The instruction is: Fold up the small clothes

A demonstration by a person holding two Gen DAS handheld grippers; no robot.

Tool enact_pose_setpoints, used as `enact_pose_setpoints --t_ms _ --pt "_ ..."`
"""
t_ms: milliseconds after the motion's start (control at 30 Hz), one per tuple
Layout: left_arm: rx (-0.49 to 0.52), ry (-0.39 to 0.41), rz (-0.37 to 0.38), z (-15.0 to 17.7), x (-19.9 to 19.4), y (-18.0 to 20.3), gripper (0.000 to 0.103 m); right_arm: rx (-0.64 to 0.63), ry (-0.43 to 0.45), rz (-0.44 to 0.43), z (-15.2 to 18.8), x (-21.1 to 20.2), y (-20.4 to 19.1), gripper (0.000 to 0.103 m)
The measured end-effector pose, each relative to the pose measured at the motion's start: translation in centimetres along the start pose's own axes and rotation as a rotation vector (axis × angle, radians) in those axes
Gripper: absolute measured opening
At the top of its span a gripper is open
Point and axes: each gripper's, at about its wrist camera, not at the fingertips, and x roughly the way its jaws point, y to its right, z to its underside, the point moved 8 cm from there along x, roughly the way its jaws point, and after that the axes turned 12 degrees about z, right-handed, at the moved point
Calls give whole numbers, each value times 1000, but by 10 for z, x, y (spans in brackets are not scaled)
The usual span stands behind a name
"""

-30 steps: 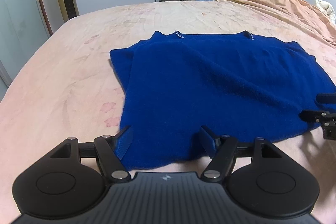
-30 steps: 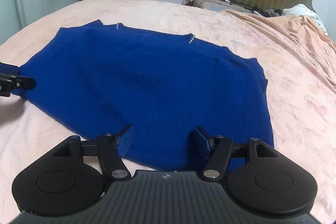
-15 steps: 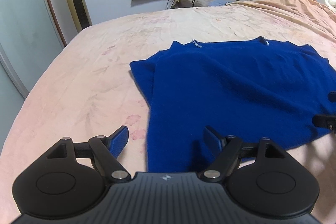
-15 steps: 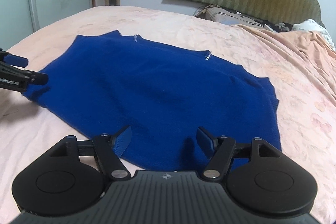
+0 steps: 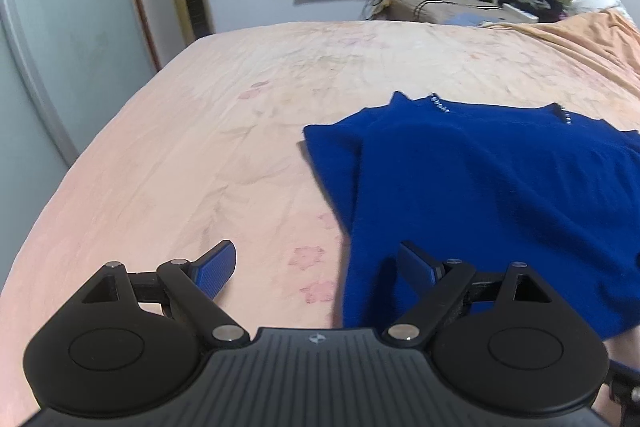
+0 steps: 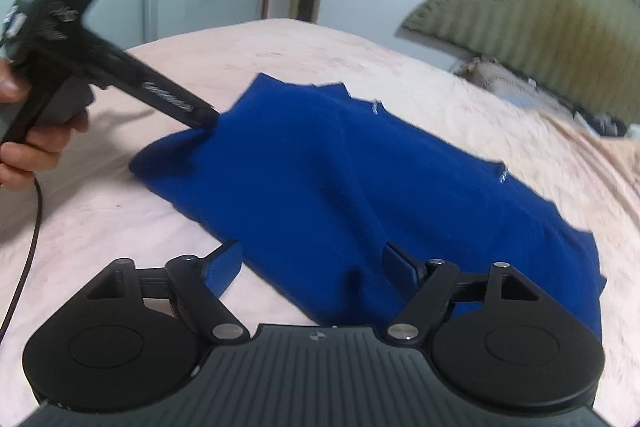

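Right wrist view: white lettering on left gripper [image 6: 200, 119] unreadable; both grippers' fingers spread wide, holding nothing.

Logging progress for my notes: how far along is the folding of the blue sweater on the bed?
Done: the blue sweater lies spread on the bed, neckline at the far side. No finished fold shows.
In hand: the left gripper and right gripper are both open at the sweater's near edge, with fabric between their fingers but nothing gripped.
Left: closing on the edge and making every fold.
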Motion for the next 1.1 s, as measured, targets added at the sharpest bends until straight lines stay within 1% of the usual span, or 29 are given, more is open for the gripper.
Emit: enact_pose_setpoints --t_ms 100,200,300,533,933,1100 --pt "29 -8 -26 2 3 3 88 3 4 12 1 -1 0 83" --pt "60 -22 -38 4 5 6 88 36 -17 13 3 1 6 83" --pt "65 -27 -41 5 7 6 88 51 -22 4 4 1 8 83" --pt "74 -33 -46 7 9 6 88 35 -26 -8 8 0 1 83" --pt "72 -19 -51 10 10 4 88 34 -34 -18 10 2 -4 83" --pt "66 23 -34 4 6 1 88 56 -11 -17 8 -1 -1 83"
